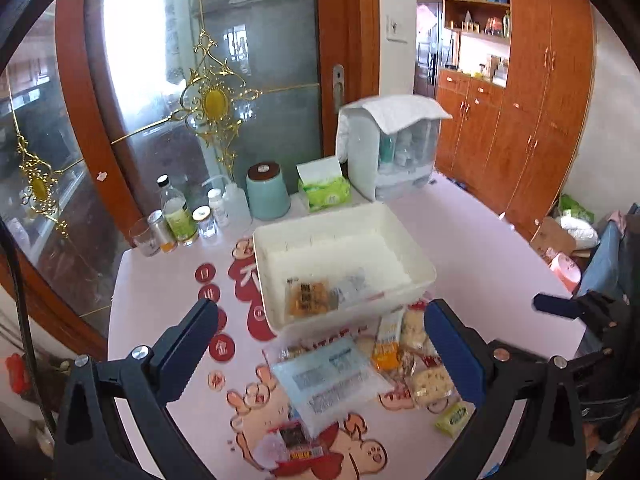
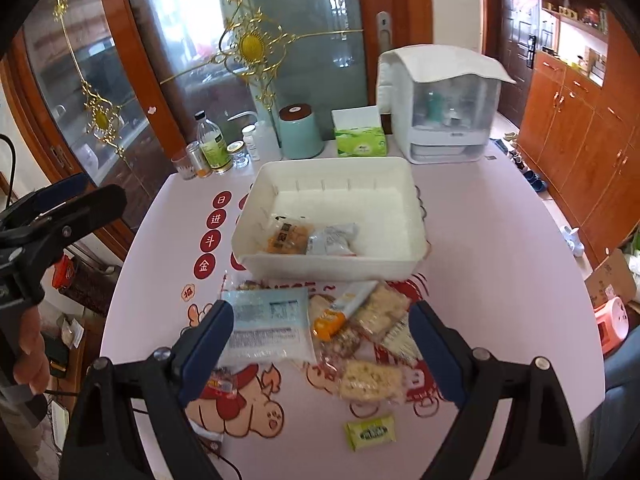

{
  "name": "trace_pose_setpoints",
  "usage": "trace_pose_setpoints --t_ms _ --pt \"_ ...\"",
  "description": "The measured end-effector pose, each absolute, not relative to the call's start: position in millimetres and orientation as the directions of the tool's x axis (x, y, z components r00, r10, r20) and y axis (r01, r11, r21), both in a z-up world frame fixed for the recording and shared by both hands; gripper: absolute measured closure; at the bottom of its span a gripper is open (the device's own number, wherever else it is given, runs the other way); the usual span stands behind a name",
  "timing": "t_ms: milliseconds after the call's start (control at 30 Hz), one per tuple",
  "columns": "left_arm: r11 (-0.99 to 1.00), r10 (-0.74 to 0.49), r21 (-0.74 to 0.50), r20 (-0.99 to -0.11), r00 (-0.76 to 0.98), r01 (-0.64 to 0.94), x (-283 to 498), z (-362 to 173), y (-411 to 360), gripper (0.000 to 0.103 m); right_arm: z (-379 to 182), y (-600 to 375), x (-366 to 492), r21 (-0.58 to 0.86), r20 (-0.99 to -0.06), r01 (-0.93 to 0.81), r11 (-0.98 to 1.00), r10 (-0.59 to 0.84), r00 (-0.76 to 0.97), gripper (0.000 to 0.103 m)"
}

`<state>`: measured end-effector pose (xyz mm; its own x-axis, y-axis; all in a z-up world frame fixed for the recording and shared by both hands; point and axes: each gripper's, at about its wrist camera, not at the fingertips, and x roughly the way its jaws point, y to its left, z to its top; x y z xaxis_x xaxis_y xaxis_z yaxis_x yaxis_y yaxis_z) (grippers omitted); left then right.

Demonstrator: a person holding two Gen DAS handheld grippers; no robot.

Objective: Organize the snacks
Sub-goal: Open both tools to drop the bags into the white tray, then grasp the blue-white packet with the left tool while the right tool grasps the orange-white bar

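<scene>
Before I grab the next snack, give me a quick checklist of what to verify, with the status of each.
1. Right gripper empty, jaws wide: ok.
2. Left gripper empty, jaws wide: ok.
3. Bin has free room: ok, only an orange pack and a grey pack lie at its near end.
4. Snacks left on the table: ok, blue pack, orange tube, rice bars and green candy lie in front of the bin.
5. Pile separable: not ok, the tube and bars overlap.
6. Bottles clear of the path: ok, they stand behind the bin.
</scene>
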<state>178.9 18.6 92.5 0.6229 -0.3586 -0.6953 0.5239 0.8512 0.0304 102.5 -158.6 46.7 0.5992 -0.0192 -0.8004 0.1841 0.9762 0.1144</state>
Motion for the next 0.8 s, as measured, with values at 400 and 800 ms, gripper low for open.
trace_pose_setpoints --t_ms 400,800 --pt "0.893 -0.278 0.036 -0.741 0.611 0.449 85.1 49.2 18.4 0.001 25.3 -179.2 25.5 0.063 -0.78 0.064 0.996 0.009 0.626 0.013" --pt "0.959 -0.104 0.063 -0.828 0.552 0.275 67.5 -24.9 63.5 0.001 -44.0 -203.0 38.6 0.121 -0.861 0.065 0.991 0.072 0.504 0.016"
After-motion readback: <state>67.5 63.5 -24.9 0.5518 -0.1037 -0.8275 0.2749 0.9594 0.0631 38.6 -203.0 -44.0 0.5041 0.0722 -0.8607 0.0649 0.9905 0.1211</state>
